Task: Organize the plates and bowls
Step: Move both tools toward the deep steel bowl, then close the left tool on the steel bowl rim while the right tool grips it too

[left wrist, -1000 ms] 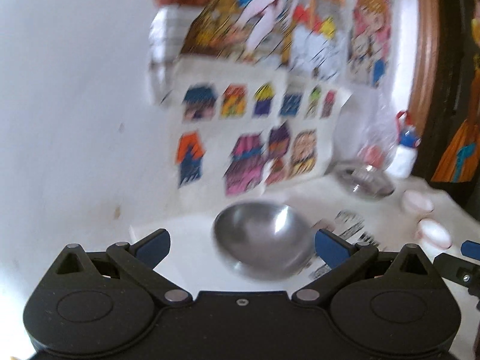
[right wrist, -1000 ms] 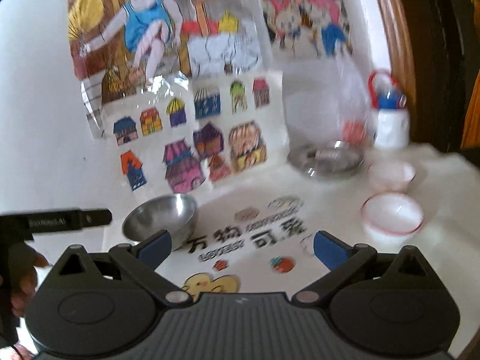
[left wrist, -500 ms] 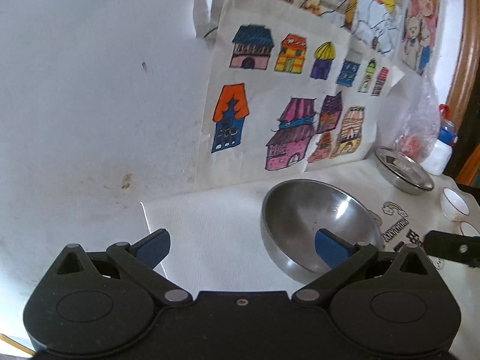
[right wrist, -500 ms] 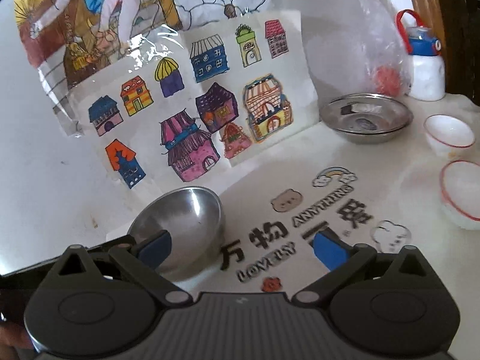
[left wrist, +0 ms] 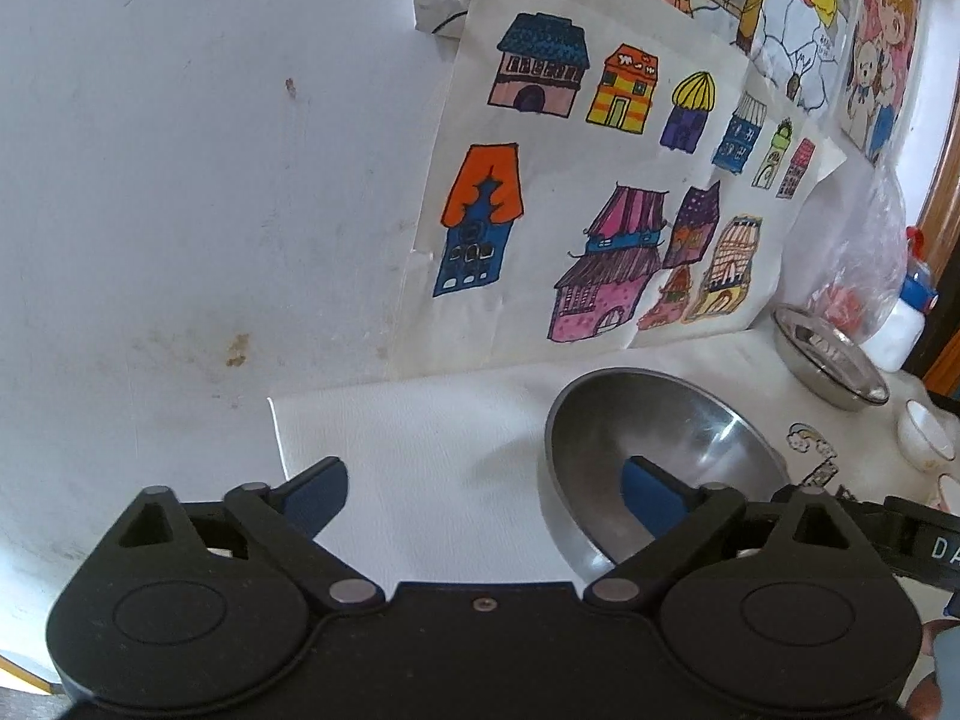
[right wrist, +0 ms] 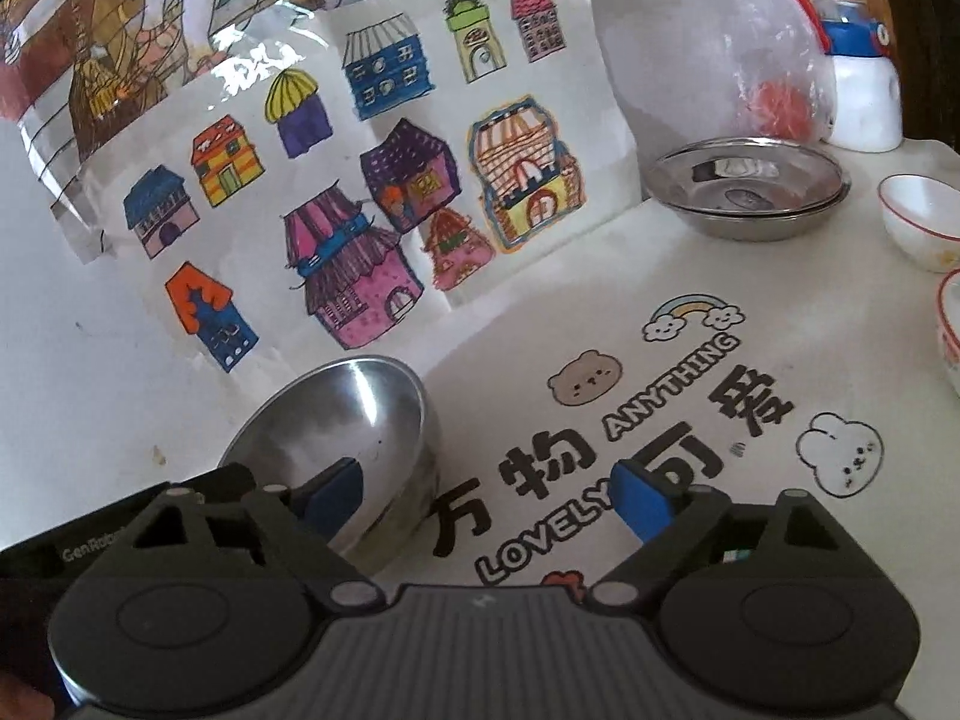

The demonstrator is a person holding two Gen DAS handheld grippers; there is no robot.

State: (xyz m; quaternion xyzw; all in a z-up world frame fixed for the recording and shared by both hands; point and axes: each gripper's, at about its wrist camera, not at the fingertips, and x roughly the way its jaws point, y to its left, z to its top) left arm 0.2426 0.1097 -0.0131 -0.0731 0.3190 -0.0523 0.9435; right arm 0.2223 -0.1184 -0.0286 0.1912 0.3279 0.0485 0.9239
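Observation:
A steel bowl (left wrist: 660, 444) stands on the white printed table mat (left wrist: 420, 456) close to the wall. My left gripper (left wrist: 485, 493) straddles the bowl's left rim, its right pad over the inside and its left pad outside. The jaws are closing and the pads do not touch the steel. From the other side my right gripper (right wrist: 486, 501) straddles the right wall of the same steel bowl (right wrist: 354, 420), left pad inside, right pad outside. It is closing too, with its pads clear of the bowl.
Stacked steel plates (right wrist: 747, 192) sit at the back right by the wall. Two red-rimmed white bowls (right wrist: 918, 222) (right wrist: 951, 324) stand at the right edge. Behind them are a clear plastic bag (right wrist: 750, 60) and a white bottle (right wrist: 858, 90). Children's drawings (right wrist: 390, 180) lean against the wall.
Both grippers have come down and in toward the steel bowl, which now looks larger. Each has one finger over its inside. Both pairs of jaws have narrowed slightly.

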